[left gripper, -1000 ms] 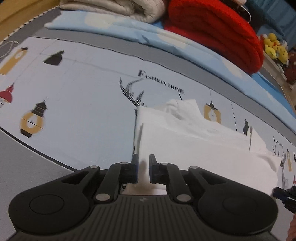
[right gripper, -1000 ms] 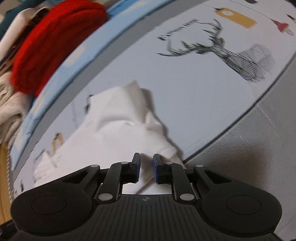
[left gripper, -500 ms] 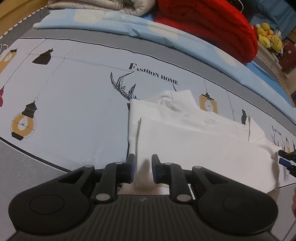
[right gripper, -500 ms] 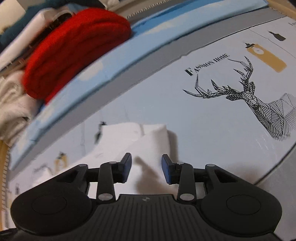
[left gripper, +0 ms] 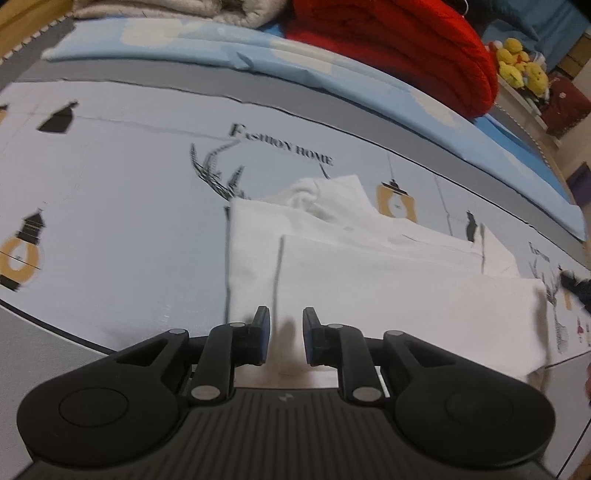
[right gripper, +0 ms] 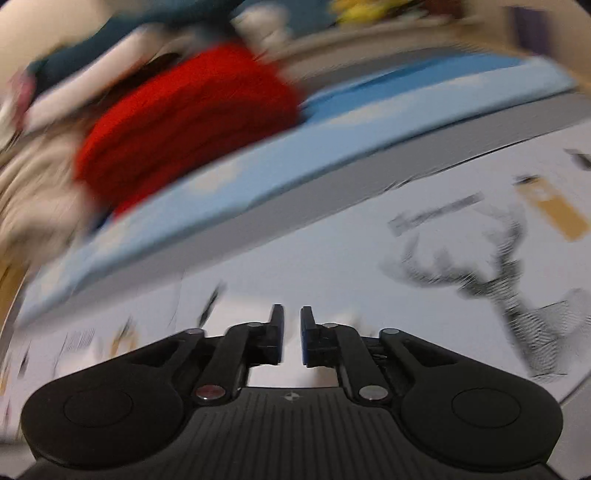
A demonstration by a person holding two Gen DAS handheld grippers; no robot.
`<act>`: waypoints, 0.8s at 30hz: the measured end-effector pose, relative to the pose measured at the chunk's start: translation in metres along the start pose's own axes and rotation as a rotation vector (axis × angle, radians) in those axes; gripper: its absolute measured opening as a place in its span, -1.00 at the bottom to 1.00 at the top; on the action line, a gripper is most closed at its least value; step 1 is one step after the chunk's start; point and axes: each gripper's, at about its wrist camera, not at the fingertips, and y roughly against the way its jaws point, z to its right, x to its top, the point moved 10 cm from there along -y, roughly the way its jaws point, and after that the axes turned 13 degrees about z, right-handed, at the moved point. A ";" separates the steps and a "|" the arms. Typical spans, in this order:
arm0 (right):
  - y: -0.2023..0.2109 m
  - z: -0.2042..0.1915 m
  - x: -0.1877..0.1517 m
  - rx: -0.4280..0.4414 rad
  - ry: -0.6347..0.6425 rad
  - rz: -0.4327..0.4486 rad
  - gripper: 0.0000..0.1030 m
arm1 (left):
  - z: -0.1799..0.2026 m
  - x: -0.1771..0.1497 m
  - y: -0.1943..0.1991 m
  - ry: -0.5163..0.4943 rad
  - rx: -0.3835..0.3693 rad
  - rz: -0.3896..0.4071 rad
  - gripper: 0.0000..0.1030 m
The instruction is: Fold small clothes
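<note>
left view: white garment [left gripper: 388, 295] folded flat on the printed bedsheet [left gripper: 110, 206], long axis left to right
left gripper [left gripper: 285, 334]: fingers apart, empty, over garment's near edge
right view: blurred; garment barely visible
right gripper [right gripper: 291, 332]: narrow gap, grips nothing
around: red blanket [left gripper: 406, 40] behind, nothing blocking

Bedsheet [left gripper: 122, 206]: pale blue-grey, printed with lanterns, a deer and the words "Fashion Home", grey band along its far edge.
Lantern print [left gripper: 396, 201]: yellow, just beyond the white cloth.
Light blue quilt [left gripper: 207, 44]: lies along the far side of the bed.
Red blanket [left gripper: 399, 40]: folded, resting on the quilt.
Beige blanket [left gripper: 166, 9]: beside the red one.
Yellow plush toys [left gripper: 517, 62]: on a shelf past the bed.
</note>
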 end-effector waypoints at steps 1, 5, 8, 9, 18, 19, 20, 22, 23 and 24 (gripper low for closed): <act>-0.006 0.000 -0.019 0.009 0.030 -0.098 -0.66 | -0.001 -0.003 -0.004 0.007 -0.005 -0.013 -0.52; -0.017 0.033 -0.061 -0.114 0.055 -0.248 -0.69 | -0.015 -0.022 -0.019 0.057 0.016 -0.076 -0.47; -0.004 0.027 -0.038 -0.099 0.039 -0.176 -0.59 | -0.014 -0.023 -0.020 0.118 -0.029 -0.075 -0.47; 0.002 0.022 -0.030 -0.081 0.049 -0.141 -0.58 | -0.013 -0.024 -0.021 0.115 -0.034 -0.075 -0.47; 0.018 -0.005 -0.053 -0.010 0.093 -0.228 -0.58 | -0.003 -0.004 0.019 0.033 0.012 0.023 -0.94; 0.016 0.000 -0.060 -0.033 0.102 -0.249 -0.58 | -0.006 -0.007 0.019 0.026 0.037 0.008 -0.93; 0.015 0.005 -0.065 -0.052 0.108 -0.268 -0.58 | -0.010 -0.012 0.016 0.018 0.072 -0.017 -0.93; 0.017 0.012 -0.070 -0.082 0.129 -0.272 -0.58 | -0.015 -0.014 0.012 -0.058 0.152 -0.020 -0.90; 0.016 0.014 -0.070 -0.095 0.139 -0.268 -0.59 | -0.012 -0.010 0.014 -0.083 0.154 0.013 -0.88; 0.017 0.016 -0.069 -0.104 0.141 -0.263 -0.59 | -0.006 -0.005 0.015 -0.081 0.118 0.042 -0.86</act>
